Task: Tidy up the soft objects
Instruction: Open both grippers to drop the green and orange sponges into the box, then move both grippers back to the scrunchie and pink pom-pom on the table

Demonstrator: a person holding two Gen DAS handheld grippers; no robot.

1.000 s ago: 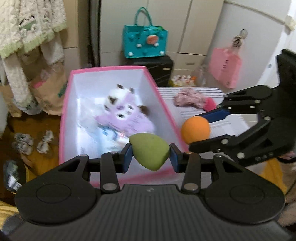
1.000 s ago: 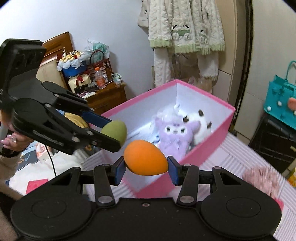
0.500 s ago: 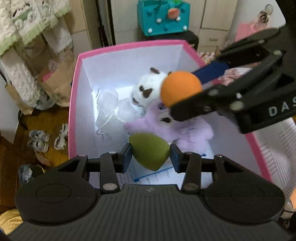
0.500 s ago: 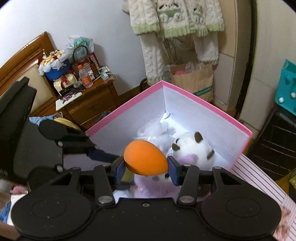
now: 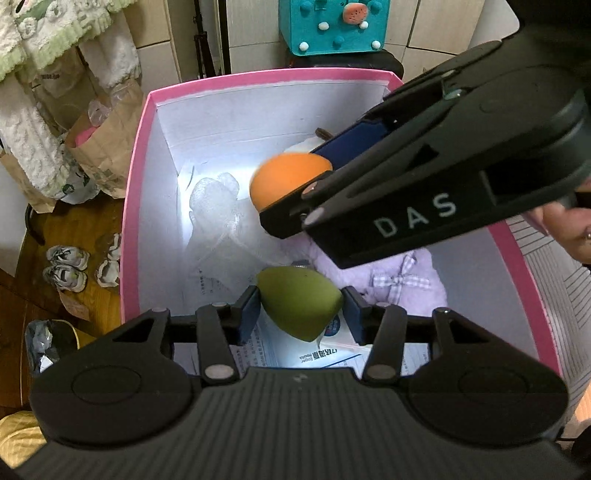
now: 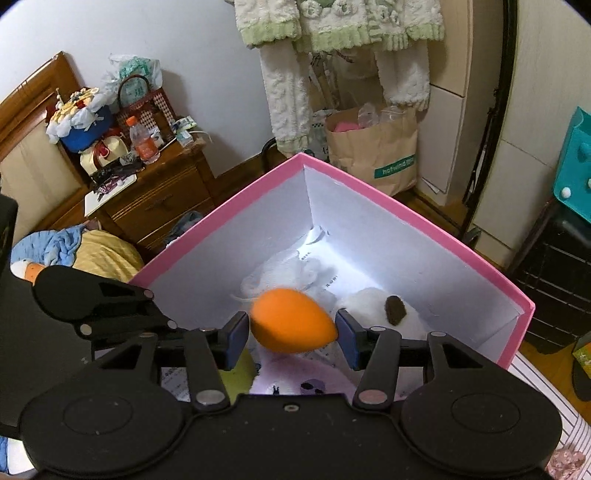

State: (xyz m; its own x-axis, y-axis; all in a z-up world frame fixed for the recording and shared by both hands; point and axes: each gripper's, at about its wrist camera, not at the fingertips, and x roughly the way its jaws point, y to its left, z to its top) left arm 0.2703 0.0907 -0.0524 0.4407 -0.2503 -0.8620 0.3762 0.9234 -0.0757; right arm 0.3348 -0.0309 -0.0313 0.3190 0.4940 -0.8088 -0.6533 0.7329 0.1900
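Observation:
Over the pink box (image 5: 140, 192) my left gripper (image 5: 303, 314) has a green teardrop sponge (image 5: 295, 302) between its pads. The jaws are opening and the pads still touch it. My right gripper (image 6: 291, 332) reaches in from the right beside it, its jaws also opening. The orange sponge (image 6: 291, 321) between them is blurred and slipping down, with a thin gap at the left pad. Below lie a purple plush (image 5: 406, 284), a white plush with a brown ear (image 6: 373, 306), a white mesh pouf (image 5: 214, 199) and printed papers.
The box sits on a striped surface (image 5: 554, 266). A paper bag (image 6: 373, 155) and hanging fleece clothes stand behind it, a wooden nightstand (image 6: 159, 199) to the left, a teal bag (image 5: 332, 26) on a black case beyond. Shoes (image 5: 66, 266) lie on the floor.
Both grippers moved from beside the box to over its inside and tilted downward. Their jaws have widened a little, and the orange sponge has sagged between the right pads.

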